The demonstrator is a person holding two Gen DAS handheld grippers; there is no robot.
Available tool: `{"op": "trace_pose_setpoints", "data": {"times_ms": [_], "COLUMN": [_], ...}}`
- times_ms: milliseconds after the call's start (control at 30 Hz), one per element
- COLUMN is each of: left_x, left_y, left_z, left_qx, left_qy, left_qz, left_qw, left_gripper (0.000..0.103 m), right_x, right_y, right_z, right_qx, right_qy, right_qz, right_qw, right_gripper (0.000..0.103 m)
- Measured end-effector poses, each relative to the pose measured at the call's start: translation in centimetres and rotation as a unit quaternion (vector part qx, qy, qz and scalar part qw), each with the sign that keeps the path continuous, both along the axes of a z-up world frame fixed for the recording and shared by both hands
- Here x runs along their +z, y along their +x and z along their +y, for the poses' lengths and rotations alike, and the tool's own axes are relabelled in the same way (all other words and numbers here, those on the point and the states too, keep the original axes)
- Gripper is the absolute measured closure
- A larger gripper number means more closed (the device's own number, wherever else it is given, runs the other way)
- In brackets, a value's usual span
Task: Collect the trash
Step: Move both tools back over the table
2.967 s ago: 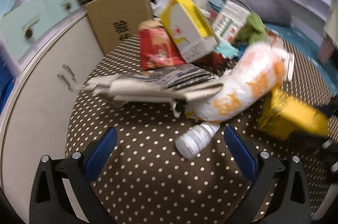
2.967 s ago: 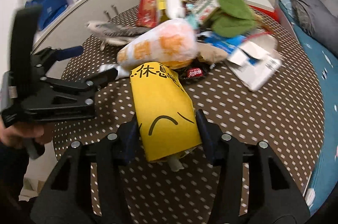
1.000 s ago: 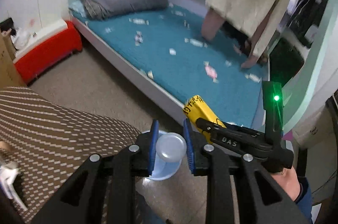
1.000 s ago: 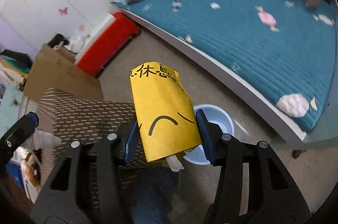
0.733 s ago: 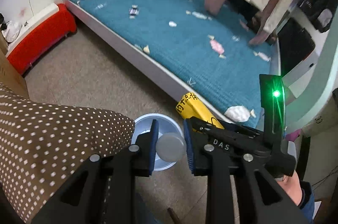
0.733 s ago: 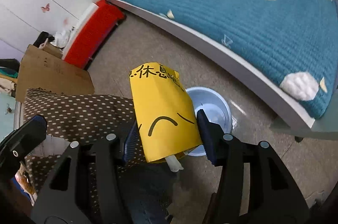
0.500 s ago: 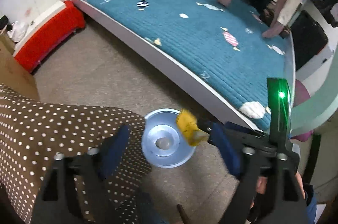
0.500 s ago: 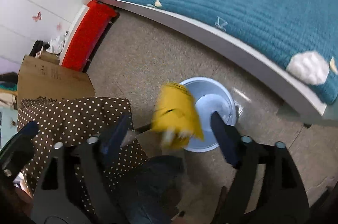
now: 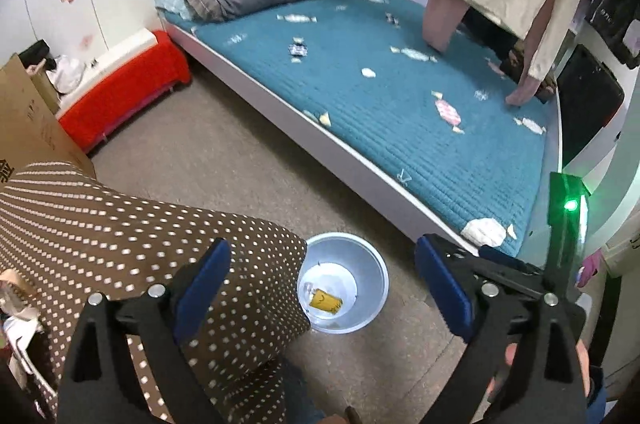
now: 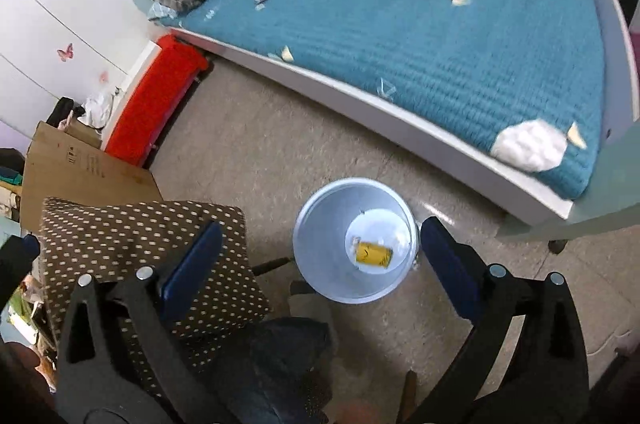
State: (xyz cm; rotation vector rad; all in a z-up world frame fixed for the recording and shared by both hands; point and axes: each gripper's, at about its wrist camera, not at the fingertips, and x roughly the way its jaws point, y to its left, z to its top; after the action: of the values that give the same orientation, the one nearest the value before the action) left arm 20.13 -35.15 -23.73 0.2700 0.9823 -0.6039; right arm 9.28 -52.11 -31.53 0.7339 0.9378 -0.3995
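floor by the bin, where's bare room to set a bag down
Bare floor runs between the bed and the polka-dot table, up to the red bench. Crowded nearer: the bin sits close beside the table, both open grippers above.

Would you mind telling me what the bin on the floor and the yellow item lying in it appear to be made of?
The bin looks like smooth, slightly glossy pale-blue plastic: uniform colour, soft sheen on its inner wall, though painted metal isn't ruled out. The yellow item looks like matte printed paper or thin card, flat-coloured with black markings; it is too small to be sure.
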Motion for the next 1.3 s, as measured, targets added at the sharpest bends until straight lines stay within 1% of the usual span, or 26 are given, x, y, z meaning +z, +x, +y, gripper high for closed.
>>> {"op": "trace_pose_setpoints", "data": {"times_ms": [200, 267, 367, 600, 700, 800, 933, 1067, 1200, 1300], "left_x": [3.5, 4.7, 6.0, 9.8, 10.7, 11.4, 12.1, 12.5, 12.4, 11.9], "left_y": [-2.0, -2.8, -3.6, -5.6, -6.4, -7.3, -8.4, -8.9, -9.7, -10.4], "left_z": [2.2, 3.4, 5.1, 10.3, 12.7, 15.3, 19.0, 23.1, 27.3, 30.4], "left_qx": [0.008, 0.015, 0.025, 0.054, 0.061, 0.071, 0.091, 0.126, 0.166, 0.196], "left_qy": [-0.029, -0.039, -0.049, -0.080, -0.086, -0.088, -0.090, -0.093, -0.090, -0.072], "left_qz": [-0.037, -0.051, -0.064, -0.107, -0.122, -0.136, -0.151, -0.156, -0.167, -0.180], "left_qw": [0.9988, 0.9979, 0.9964, 0.9896, 0.9870, 0.9842, 0.9803, 0.9752, 0.9678, 0.9613], "left_gripper": [0.011, 0.011, 0.011, 0.010, 0.010, 0.010, 0.010, 0.010, 0.010, 0.010], "right_x": [5.8, 8.0, 10.6, 15.1, 16.8, 18.6, 20.5, 21.4, 21.2, 20.7], "right_y": [-1.0, -1.3, -1.6, -1.2, -0.9, -0.5, -0.1, 0.5, 1.3, 1.6], "right_z": [1.5, 2.3, 3.8, 8.3, 10.5, 13.3, 17.0, 20.7, 24.8, 27.5], "right_qx": [0.000, 0.004, 0.014, 0.058, 0.078, 0.107, 0.142, 0.181, 0.226, 0.262], "right_qy": [-0.042, -0.059, -0.076, -0.106, -0.116, -0.126, -0.136, -0.137, -0.131, -0.131], "right_qz": [-0.040, -0.056, -0.077, -0.105, -0.118, -0.136, -0.158, -0.172, -0.175, -0.174], "right_qw": [0.998, 0.997, 0.994, 0.987, 0.983, 0.977, 0.968, 0.958, 0.949, 0.940], "right_gripper": [0.006, 0.006, 0.006, 0.006, 0.006, 0.006, 0.006, 0.006, 0.006, 0.006]}}
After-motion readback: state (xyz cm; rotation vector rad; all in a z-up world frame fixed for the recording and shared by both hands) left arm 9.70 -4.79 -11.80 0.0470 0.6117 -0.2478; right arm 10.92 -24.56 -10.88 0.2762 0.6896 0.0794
